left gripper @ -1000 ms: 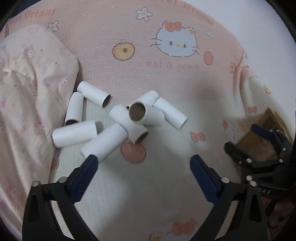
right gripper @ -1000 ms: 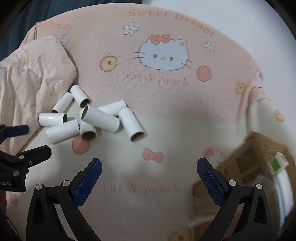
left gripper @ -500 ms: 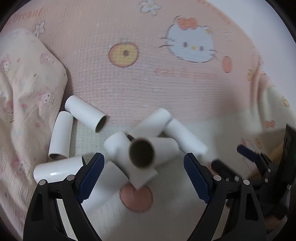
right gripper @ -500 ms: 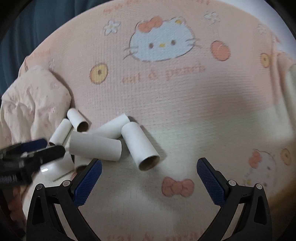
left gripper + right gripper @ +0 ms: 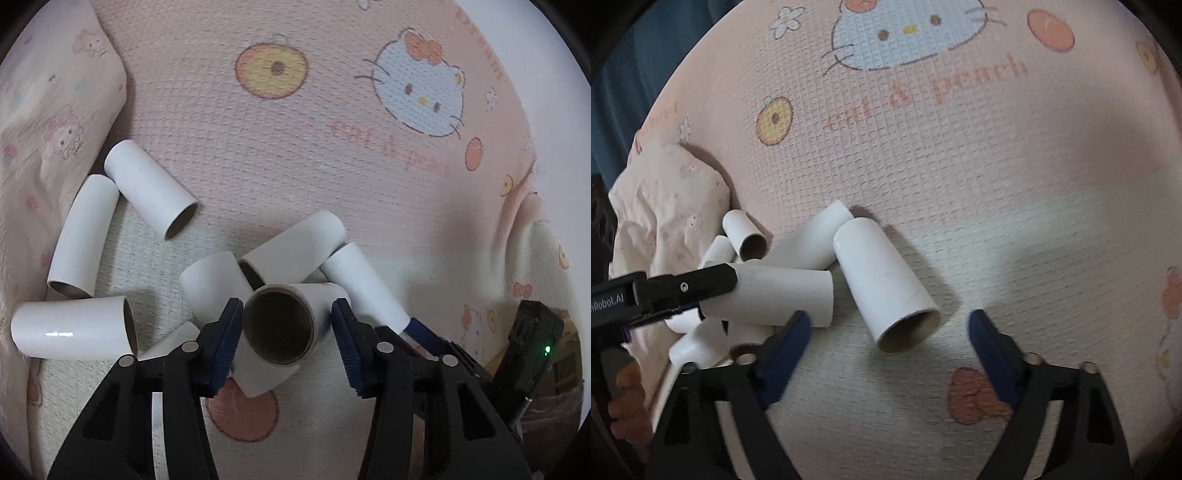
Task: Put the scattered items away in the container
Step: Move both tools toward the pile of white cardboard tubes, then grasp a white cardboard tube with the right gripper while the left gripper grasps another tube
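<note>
Several white cardboard tubes lie in a loose pile on a pink Hello Kitty blanket (image 5: pixel 332 155). My left gripper (image 5: pixel 286 330) straddles the topmost tube (image 5: pixel 284 325), whose open end faces the camera; its left pad touches the tube and a small gap shows at the right pad. In the right wrist view this tube (image 5: pixel 783 295) lies crosswise on the pile with the left gripper's finger (image 5: pixel 683 286) on it. My right gripper (image 5: pixel 888 338) is open around the near end of another tube (image 5: pixel 886 284) without touching it.
A crumpled pink patterned cloth (image 5: pixel 44 110) lies left of the pile, also in the right wrist view (image 5: pixel 665 206). A cardboard box corner (image 5: pixel 569 354) shows at the far right, behind the right gripper's body (image 5: pixel 528 343).
Both grippers have moved forward and down onto the pile. The left jaws have narrowed around the top tube. The right gripper has come up to the tube on the right.
</note>
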Available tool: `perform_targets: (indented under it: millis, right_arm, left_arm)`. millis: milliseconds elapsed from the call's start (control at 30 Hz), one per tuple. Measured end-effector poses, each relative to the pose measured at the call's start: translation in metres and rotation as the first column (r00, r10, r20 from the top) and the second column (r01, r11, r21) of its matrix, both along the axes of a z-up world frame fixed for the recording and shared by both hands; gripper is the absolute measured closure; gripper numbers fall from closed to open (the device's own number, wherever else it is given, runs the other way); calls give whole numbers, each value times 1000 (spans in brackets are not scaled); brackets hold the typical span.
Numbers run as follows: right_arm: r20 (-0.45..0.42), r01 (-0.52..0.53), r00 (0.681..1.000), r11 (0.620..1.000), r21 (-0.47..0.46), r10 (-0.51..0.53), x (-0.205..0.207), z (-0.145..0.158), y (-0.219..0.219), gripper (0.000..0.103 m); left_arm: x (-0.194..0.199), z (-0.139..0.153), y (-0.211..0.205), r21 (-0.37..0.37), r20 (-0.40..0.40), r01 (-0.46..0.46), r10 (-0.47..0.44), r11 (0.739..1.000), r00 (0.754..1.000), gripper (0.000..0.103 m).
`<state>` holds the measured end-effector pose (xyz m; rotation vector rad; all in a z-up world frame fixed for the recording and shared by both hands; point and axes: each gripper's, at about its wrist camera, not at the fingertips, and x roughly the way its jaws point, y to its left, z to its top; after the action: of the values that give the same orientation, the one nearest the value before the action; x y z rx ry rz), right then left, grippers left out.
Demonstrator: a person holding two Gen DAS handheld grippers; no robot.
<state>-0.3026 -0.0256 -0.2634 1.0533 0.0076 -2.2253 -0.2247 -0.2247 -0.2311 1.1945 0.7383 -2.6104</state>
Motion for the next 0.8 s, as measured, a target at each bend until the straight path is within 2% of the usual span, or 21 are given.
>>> perform_targets:
  millis: [100,133,167,267,433,633,733,800]
  right_arm:
    - [31,-12,999,1000,-21,13,0,-1,-1,49]
    - [40,-30,999,999,-24,31,2,-2,-3,61]
    - [43,-47,998,999,-15,48,5,-1,-6,70]
    - [6,-90,996,995,43,90,20,0,-14,80]
    - [-11,-118,993,986,114,120,35,3,-23,81]
    - [35,-84,996,996,4,83,29,9,-9,81]
    - [29,-75,997,997,7,75,26,8,-10,81]
    - [39,-80,996,997,-2,80,24,7,-14,81]
  left_arm:
    - [3,2,7,-32,5,13,-13,999,1000,49]
    - [4,2,9,-38,6,17,-17,999,1000,49]
    - [6,2,12,-40,8,25,-24,999,1000,50]
    - [11,3,19,-39,11,37,-37,999,999,50]
    - [25,4,32,-59,3,47,-47,997,999,50]
    - [34,-9,44,-70,45,61,-58,996,997,49]
    - [36,-16,53,-167,101,73,-57,983,993,45]
    - [37,-22,64,-269,140,112,-76,957,987,40]
